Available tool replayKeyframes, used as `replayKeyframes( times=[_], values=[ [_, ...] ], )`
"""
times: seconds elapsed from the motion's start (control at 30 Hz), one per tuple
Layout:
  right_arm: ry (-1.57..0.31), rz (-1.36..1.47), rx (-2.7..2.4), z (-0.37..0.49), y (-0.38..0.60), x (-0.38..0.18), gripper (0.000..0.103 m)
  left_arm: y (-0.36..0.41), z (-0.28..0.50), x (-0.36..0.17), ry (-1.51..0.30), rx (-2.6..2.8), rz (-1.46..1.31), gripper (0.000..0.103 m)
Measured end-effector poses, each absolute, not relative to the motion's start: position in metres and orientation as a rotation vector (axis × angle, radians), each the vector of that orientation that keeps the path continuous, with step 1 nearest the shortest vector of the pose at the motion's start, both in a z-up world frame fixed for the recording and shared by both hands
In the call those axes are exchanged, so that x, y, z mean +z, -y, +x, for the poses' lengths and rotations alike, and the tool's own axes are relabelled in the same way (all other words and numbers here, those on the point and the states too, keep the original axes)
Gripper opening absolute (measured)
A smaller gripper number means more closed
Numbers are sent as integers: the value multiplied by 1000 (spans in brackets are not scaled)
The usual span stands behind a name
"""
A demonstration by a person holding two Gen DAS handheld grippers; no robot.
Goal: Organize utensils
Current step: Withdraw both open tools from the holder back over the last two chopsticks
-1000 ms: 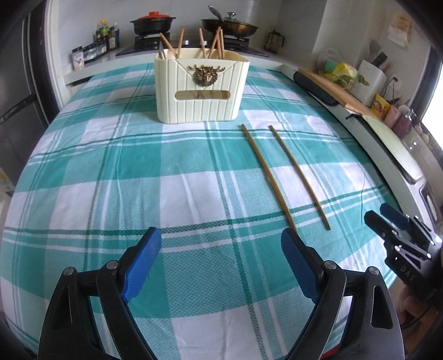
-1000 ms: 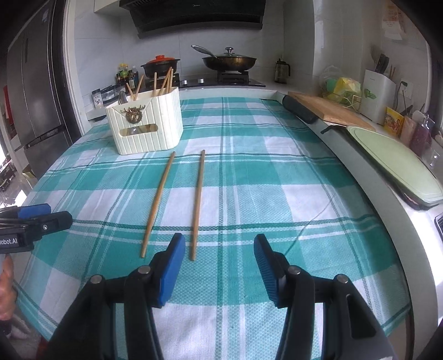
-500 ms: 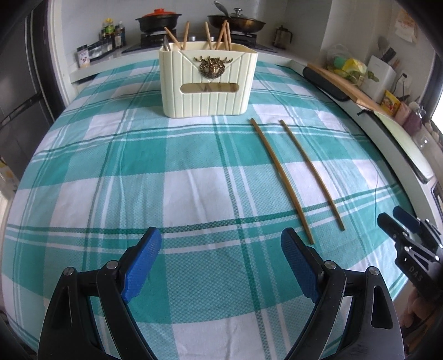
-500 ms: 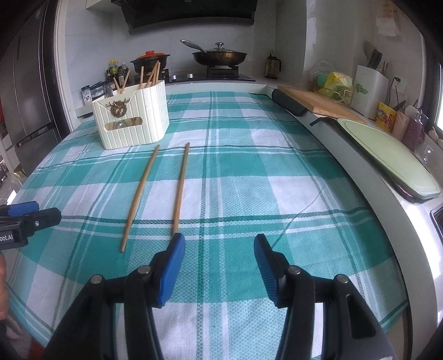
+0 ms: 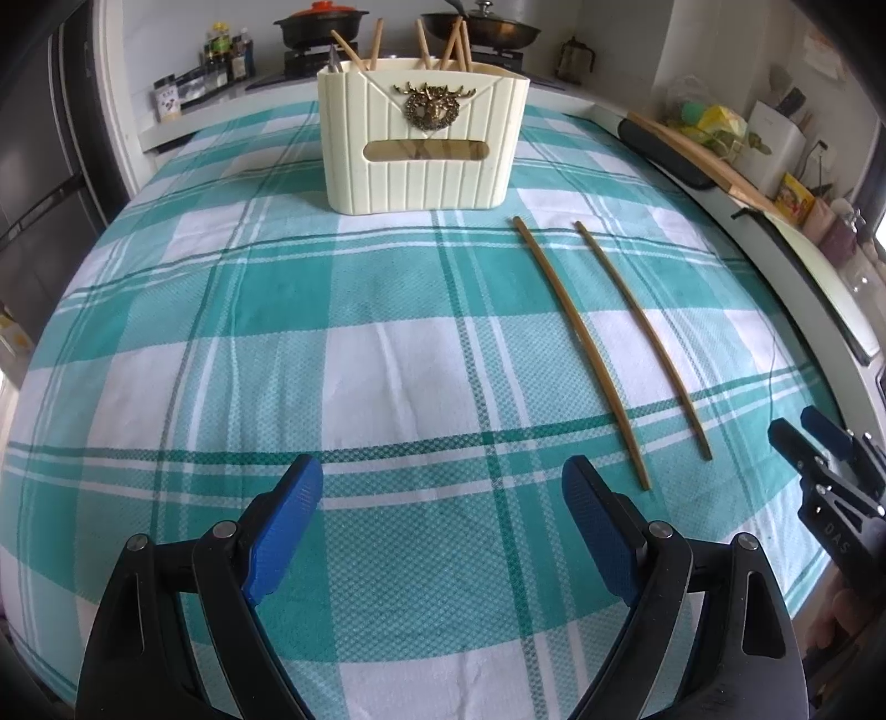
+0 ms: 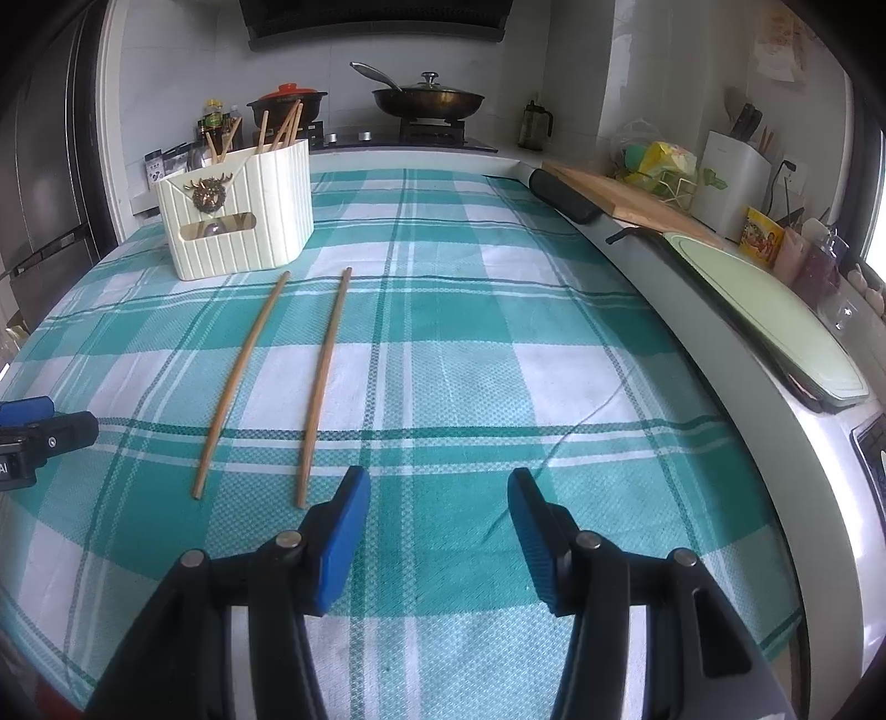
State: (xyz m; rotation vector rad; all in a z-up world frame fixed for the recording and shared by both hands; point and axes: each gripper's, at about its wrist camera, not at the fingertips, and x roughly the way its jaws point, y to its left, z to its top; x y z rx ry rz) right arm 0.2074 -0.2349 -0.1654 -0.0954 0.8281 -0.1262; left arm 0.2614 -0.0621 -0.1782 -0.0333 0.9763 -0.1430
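Bamboo-brown, two long wooden chopsticks (image 6: 324, 382) are lying on the teal-checked bench (image 6: 554, 343), pointing at the cream ribbed utensil holder (image 6: 243, 221). I am holding my right tongs (image 6: 434, 501) open and empty, nearest their tips, just right; my left tongs (image 5: 443, 493) are gaping empty.

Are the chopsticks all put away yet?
Not yet. Several chopsticks already stand in the cream holder. Two chopsticks lie on the checked cloth. The left gripper and right gripper are open and hold nothing.
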Motion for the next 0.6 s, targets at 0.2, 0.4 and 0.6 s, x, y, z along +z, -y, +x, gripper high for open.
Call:
replayKeyframes(
  times=[0.2, 0.4, 0.6],
  values=[
    [-837, -94, -137, 212, 239, -167, 53, 62, 266, -179, -980, -134, -37, 89],
    [-840, -100, -145, 215, 242, -168, 53, 63, 270, -179, -985, -133, -37, 89],
    [-844, -103, -151, 219, 243, -169, 53, 65, 274, -179, -987, -134, -36, 89]
  ],
)
